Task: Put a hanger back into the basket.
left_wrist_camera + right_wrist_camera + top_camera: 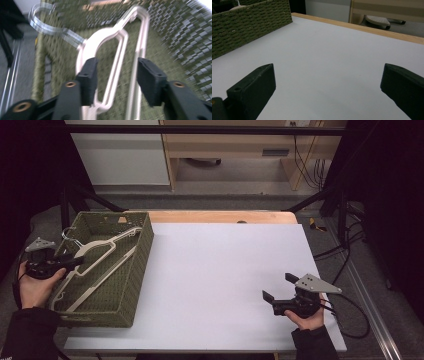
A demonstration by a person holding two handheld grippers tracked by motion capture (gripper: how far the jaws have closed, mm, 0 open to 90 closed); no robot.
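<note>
A green woven basket stands at the table's left end with cream plastic hangers lying in it. My left gripper reaches in over the basket's left rim, open. In the left gripper view, its jaws straddle a thin bar of one hanger without pinching it. That hanger's clear hook curls at the upper left. My right gripper hovers low over the white table top near the front right, open wide and holding nothing.
The basket's side wall stands far left of my right gripper. A wooden strip borders the table's far edge. Black frame bars and cables run along the right side, and cabinets stand on the floor beyond.
</note>
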